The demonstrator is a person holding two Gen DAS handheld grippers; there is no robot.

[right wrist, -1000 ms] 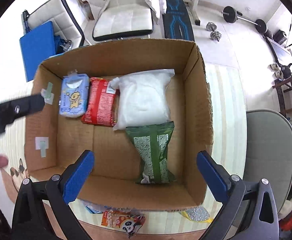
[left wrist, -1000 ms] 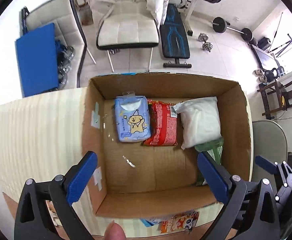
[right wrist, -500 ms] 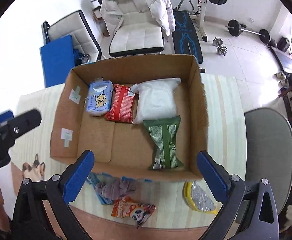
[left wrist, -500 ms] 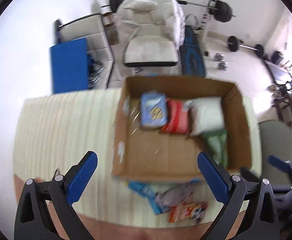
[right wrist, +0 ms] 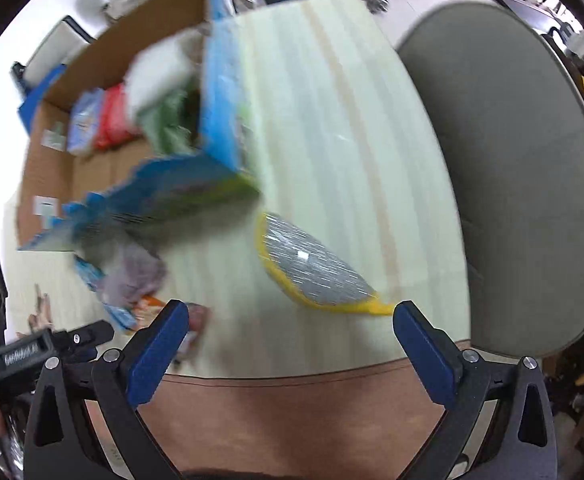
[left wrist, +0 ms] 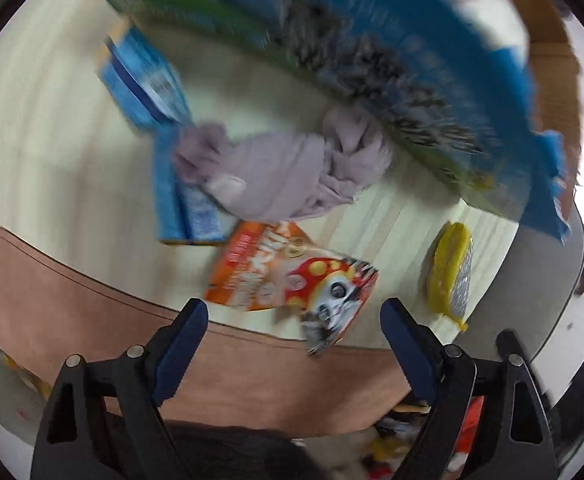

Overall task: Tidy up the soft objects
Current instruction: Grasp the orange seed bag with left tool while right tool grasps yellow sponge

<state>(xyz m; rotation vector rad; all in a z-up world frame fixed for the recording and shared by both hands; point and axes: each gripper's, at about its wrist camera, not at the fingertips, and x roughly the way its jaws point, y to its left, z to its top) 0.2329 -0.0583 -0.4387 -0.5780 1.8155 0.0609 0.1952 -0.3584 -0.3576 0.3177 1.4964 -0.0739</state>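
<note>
**Loose soft items beside the box**

Pale striped tabletop (right wrist: 332, 120) carries a cardboard box (right wrist: 103, 52), the landmark, holding several packets. Just in front of it: lilac cloth (left wrist: 275, 176), touching a blue packet (left wrist: 171, 184); orange panda packet (left wrist: 287, 276) nearer the edge; yellow-rimmed scouring pad (right wrist: 316, 268) off its right corner. Left claw (left wrist: 294, 344) and right claw (right wrist: 289, 344) both gape apart, empty.

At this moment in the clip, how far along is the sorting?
Done: four soft packs lie in the cardboard box. In hand: nothing; the left hand-held gripper and right hand-held gripper are open. Left on the table: purple cloth, orange snack bag, blue packet, yellow scrubber.
</note>
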